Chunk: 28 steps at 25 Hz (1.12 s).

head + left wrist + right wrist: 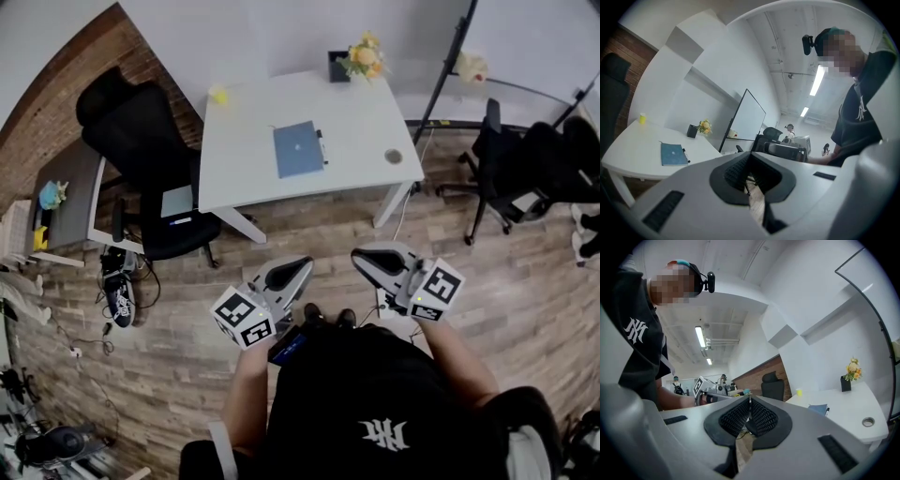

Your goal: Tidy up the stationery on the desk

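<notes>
A blue notebook [298,148] lies in the middle of the white desk [253,169], with a black pen [322,147] along its right side. The notebook [673,154] and pen [686,155] also show in the left gripper view, and the notebook [818,408] shows in the right gripper view. My left gripper [298,272] and right gripper [366,260] hover over the floor in front of the desk, well short of it. Both are shut with nothing between the jaws, and they point at each other.
A black pen holder with yellow flowers [349,64] stands at the desk's far edge, a small yellow object [218,96] at the far left corner, a round cable port [393,157] at the right. A black office chair [141,159] stands left of the desk, another chair [502,178] right.
</notes>
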Each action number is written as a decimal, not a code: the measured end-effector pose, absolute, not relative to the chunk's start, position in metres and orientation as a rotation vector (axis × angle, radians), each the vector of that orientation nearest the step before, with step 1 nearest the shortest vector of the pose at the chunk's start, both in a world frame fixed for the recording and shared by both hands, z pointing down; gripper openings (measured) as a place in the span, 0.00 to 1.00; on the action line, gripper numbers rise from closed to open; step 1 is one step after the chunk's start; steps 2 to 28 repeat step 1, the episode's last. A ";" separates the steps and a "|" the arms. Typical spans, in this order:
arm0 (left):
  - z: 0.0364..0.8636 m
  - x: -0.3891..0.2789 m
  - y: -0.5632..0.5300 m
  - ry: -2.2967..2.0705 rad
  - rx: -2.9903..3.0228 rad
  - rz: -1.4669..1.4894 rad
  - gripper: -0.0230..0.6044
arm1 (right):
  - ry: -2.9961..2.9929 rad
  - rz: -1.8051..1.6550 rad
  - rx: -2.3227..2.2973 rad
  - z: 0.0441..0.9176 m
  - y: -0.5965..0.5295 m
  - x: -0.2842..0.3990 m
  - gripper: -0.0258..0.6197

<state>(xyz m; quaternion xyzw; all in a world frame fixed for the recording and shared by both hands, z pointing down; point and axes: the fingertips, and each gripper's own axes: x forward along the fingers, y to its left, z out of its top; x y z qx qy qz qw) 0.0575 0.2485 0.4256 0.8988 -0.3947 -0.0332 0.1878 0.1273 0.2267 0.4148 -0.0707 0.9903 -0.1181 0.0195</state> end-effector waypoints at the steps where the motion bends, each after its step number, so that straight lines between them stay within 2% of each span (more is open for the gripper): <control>1: 0.426 0.059 0.250 -1.110 2.526 -0.089 0.04 | 3.073 -0.367 -0.214 0.414 0.228 0.128 0.10; 28: 0.426 0.059 0.250 -1.110 2.526 -0.089 0.04 | 3.073 -0.367 -0.214 0.414 0.228 0.128 0.10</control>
